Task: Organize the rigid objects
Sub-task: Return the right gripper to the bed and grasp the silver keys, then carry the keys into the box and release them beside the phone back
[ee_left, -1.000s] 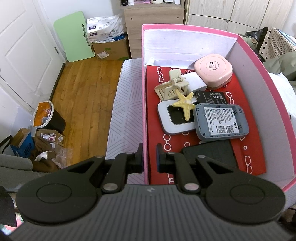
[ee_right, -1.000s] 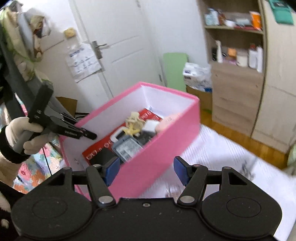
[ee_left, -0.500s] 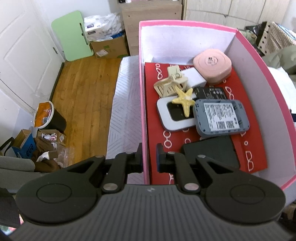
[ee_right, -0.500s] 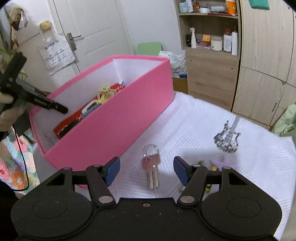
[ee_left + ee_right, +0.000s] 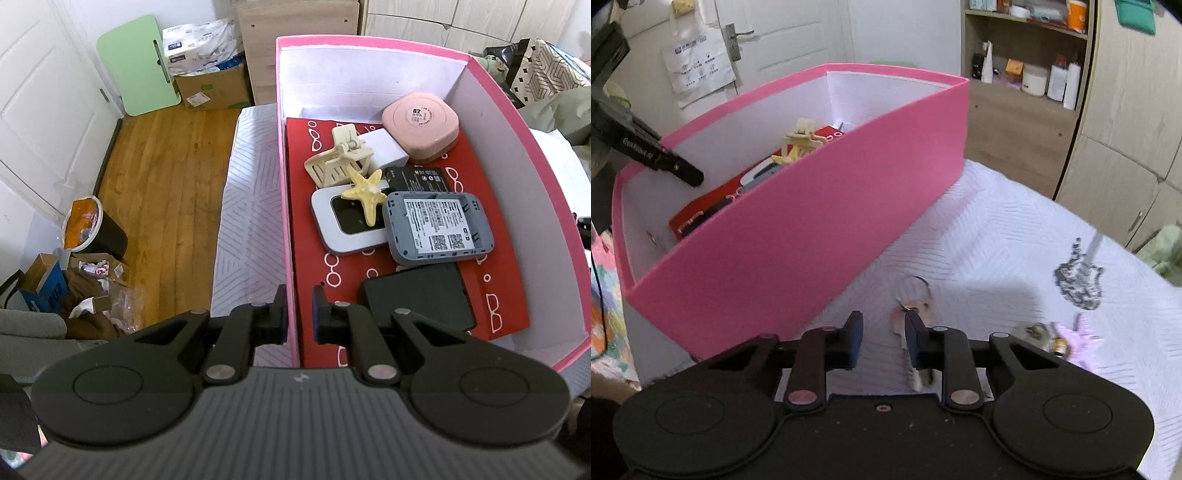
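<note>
My left gripper (image 5: 298, 314) is shut on the left wall of the pink box (image 5: 286, 221), one finger outside and one inside. The box holds a pink case (image 5: 421, 125), a beige hair claw (image 5: 338, 158), a yellow starfish (image 5: 367, 194), a white device (image 5: 345, 229), a grey device (image 5: 437, 230) and a black block (image 5: 417, 299) on a red sheet. In the right wrist view the pink box (image 5: 798, 229) stands at left. My right gripper (image 5: 882, 339) is partly closed and empty; a bunch of keys (image 5: 916, 310) lies by its right finger on the white bedspread (image 5: 997, 240).
A silver guitar-shaped trinket (image 5: 1078, 277), a lilac star piece (image 5: 1078, 338) and a small metal item (image 5: 1038, 332) lie on the bedspread at right. A wooden shelf unit (image 5: 1015, 92) and wardrobe stand behind. Left of the bed: wooden floor, a bin (image 5: 92, 229) and clutter.
My right gripper has swung down towards the bedspread and over the keys, and its fingers have narrowed. My left gripper keeps its hold on the box wall; the box sits slightly lower in view.
</note>
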`<state>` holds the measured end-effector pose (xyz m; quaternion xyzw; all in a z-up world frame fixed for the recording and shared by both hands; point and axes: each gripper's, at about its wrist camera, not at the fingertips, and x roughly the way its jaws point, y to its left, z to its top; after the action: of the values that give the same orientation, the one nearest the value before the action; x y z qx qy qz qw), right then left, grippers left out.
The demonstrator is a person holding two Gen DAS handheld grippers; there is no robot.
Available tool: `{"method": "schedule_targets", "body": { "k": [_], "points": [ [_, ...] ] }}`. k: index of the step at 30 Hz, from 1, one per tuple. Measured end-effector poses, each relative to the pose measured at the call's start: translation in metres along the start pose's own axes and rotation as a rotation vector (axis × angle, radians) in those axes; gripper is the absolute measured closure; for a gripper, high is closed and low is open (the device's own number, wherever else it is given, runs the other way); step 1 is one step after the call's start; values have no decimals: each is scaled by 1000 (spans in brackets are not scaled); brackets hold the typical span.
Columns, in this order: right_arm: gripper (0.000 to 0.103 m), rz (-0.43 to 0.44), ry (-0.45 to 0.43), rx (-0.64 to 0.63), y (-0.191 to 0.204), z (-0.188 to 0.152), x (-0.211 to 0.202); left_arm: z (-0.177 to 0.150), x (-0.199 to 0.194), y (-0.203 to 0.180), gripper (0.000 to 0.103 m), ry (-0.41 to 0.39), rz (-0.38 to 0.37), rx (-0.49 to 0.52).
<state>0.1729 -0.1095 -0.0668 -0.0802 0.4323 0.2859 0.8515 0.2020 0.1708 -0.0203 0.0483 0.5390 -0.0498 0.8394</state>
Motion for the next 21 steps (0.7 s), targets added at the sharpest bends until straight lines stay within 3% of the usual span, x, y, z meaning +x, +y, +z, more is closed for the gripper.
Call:
{"method": "schedule_targets", "body": {
  "k": [4, 7, 9, 13, 21],
  "points": [
    [74, -78, -18, -62, 5, 4, 9, 0, 1, -3, 94, 1, 11, 7],
    [77, -80, -20, -103, 4, 7, 19, 0, 1, -3, 94, 0, 6, -3],
    [98, -99, -23, -136, 6, 7, 23, -1, 1, -3, 94, -2, 6, -4],
    [99, -48, -85, -76, 4, 9, 8, 0, 0, -1, 94, 1, 4, -5],
    [99, -56, -219, -6, 1, 19, -40, 3, 0, 0, 93, 2, 1, -7]
  ]
}}
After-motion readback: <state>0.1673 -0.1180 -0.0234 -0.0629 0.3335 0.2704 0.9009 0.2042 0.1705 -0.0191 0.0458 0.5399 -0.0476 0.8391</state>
